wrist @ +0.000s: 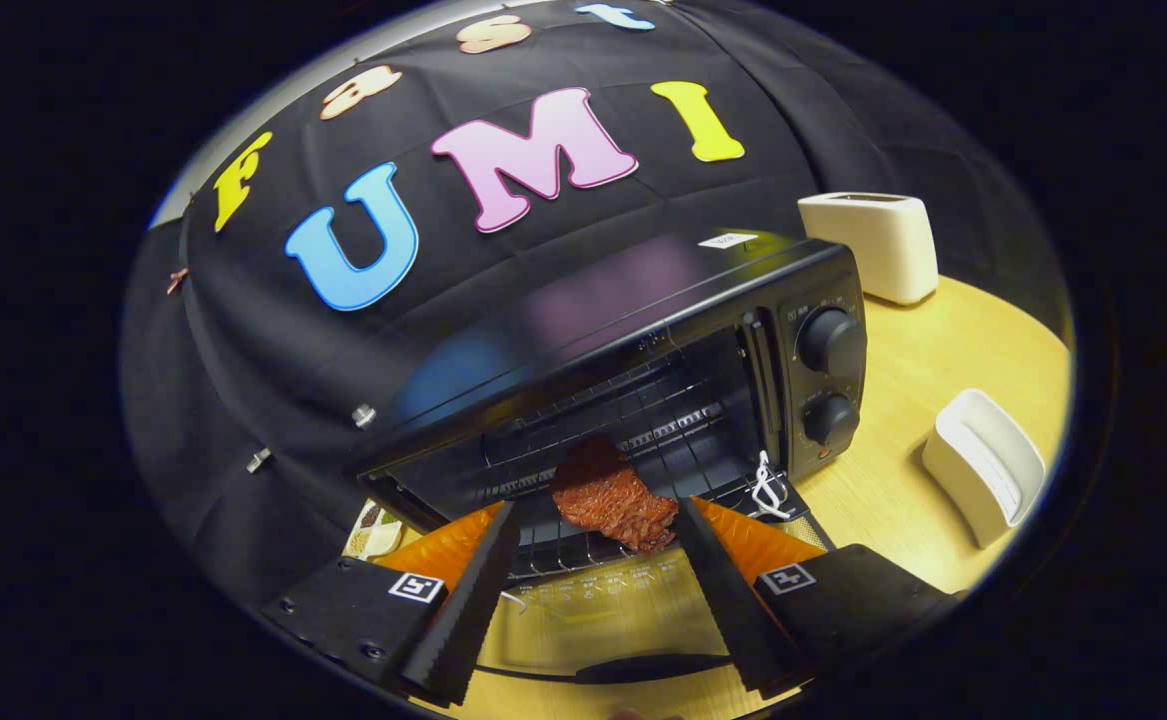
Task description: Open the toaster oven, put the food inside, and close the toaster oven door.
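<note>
Claw [593, 560] status: fingers spread wide, gripping nothing, and parked just short of the oven mouth. Meat slice [611, 495] sits between and slightly beyond the 2 fingertips, resting on the wire rack [643, 410] at the front edge of the chamber, touching neither finger. This gap indicates the food is already delivered and released.

Toaster oven [633, 340] stands open. Its glass door [593, 610] is folded down flat beneath the fingers, with the door handle [643, 668] at the near edge. The lowered door gives the claw a clear approach to the rack.

2 control knobs [830, 375] occupy the panel on the side of the chamber. Beyond the oven, a white toaster [873, 245] stands on the wooden table [943, 360], and a white holder [983, 465] lies near the panel side, well apart from the work area.

Remaining step, by judgement: back the claw clear, then lift the door by its handle until shut.
</note>
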